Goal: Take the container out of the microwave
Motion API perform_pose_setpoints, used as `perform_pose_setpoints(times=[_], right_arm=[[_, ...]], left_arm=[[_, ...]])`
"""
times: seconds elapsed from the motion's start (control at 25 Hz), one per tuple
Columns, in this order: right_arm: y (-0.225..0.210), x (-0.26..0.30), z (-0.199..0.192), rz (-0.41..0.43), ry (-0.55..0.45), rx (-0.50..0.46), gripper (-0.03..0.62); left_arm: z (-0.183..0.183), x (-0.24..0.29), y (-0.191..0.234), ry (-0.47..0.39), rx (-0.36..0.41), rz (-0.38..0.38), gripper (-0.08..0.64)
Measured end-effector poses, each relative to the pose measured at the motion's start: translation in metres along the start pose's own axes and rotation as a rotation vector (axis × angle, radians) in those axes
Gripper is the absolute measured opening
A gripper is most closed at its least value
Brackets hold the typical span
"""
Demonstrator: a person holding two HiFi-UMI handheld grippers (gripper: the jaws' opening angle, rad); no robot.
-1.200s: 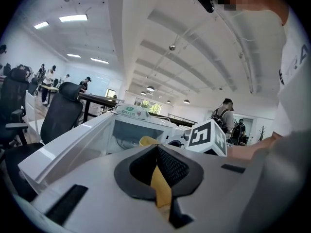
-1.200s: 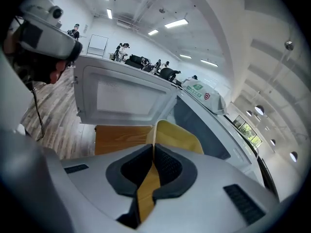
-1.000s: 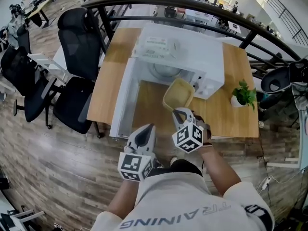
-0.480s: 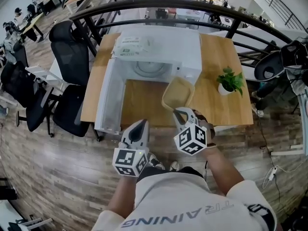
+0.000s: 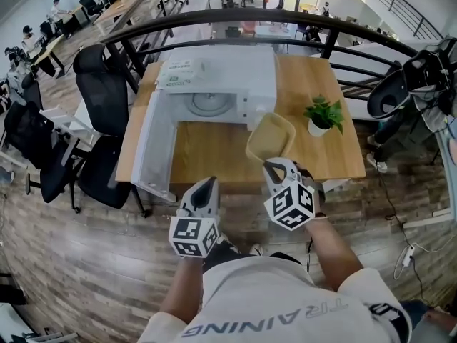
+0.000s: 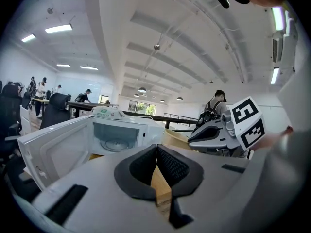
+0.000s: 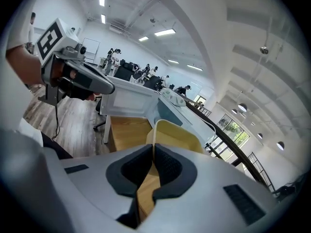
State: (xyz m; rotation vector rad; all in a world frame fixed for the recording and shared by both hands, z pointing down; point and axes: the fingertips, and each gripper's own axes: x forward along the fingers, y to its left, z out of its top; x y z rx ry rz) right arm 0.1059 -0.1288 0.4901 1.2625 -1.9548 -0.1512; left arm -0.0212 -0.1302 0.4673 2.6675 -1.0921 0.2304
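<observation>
Looking down in the head view, the pale yellow container (image 5: 270,136) is already outside the white microwave (image 5: 214,70). It is held over the wooden tabletop (image 5: 207,152), pinched at its near rim by the right hand-held gripper (image 5: 271,164). The microwave door (image 5: 146,145) stands wide open at the left, and a potted plant (image 5: 321,113) sits near the container's right. To finish well, I judge the tub should be kept level, since a one-edge pinch lets it droop, and lowered onto bare wood away from the plant.

In the left gripper view, the left hand-held gripper (image 6: 156,147) has its ribbed black pads together with nothing between them.

In the right gripper view, the pads are clamped on the container's thin, smooth wall. It is a shallow rounded-rectangle tub, probably plastic.
</observation>
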Motion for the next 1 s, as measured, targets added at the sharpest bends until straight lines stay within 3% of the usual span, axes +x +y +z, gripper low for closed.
perform_pose_setpoints(times=[0.48,1.0], right_arm=[[0.007,-0.033,-0.004,-0.008,-0.005,-0.019,0.034],[0.019,-0.032,0.004,0.006,-0.018,-0.036,0.034]], left_arm=[[0.003,-0.02,-0.025,-0.02,0.002,0.004,0.032],[0.006,-0.031,-0.021,-0.041,0.004,0.02,0.032]])
